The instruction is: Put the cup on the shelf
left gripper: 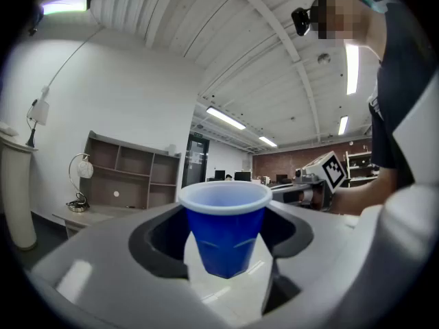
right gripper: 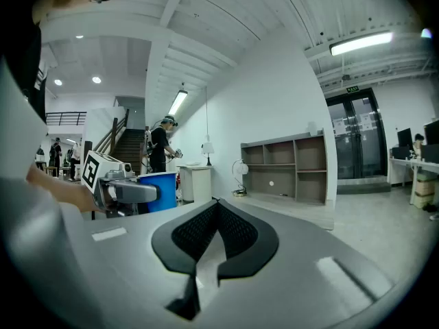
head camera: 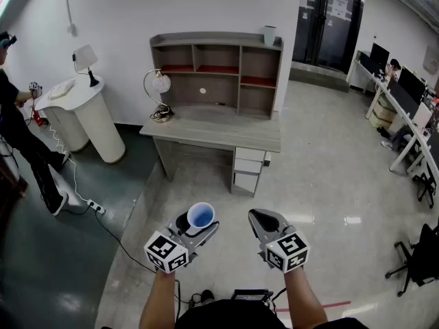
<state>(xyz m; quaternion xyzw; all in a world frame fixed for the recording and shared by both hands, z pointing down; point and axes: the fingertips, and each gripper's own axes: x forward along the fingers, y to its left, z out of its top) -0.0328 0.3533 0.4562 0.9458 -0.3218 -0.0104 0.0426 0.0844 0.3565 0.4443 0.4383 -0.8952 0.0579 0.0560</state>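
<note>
A blue plastic cup [head camera: 200, 216] with a white rim stands upright between the jaws of my left gripper [head camera: 198, 226], which is shut on it and holds it above the floor. In the left gripper view the cup [left gripper: 226, 233] fills the gap between the two dark pads. My right gripper [head camera: 263, 220] hangs beside it to the right, shut with nothing in it, its tips meeting [right gripper: 214, 205]. The cup [right gripper: 160, 191] also shows at the left of the right gripper view. The grey shelf unit [head camera: 217, 70] stands on a desk [head camera: 214, 134] against the far wall, a few steps ahead.
A round lamp [head camera: 159, 86] sits on the desk's left end, a white cup [head camera: 269, 34] on the shelf's top. A white pedestal [head camera: 84, 117] and a person [head camera: 24, 139] are at the left, with a cable and power strip [head camera: 97, 208] on the floor. Office desks and a chair [head camera: 418, 258] are at the right.
</note>
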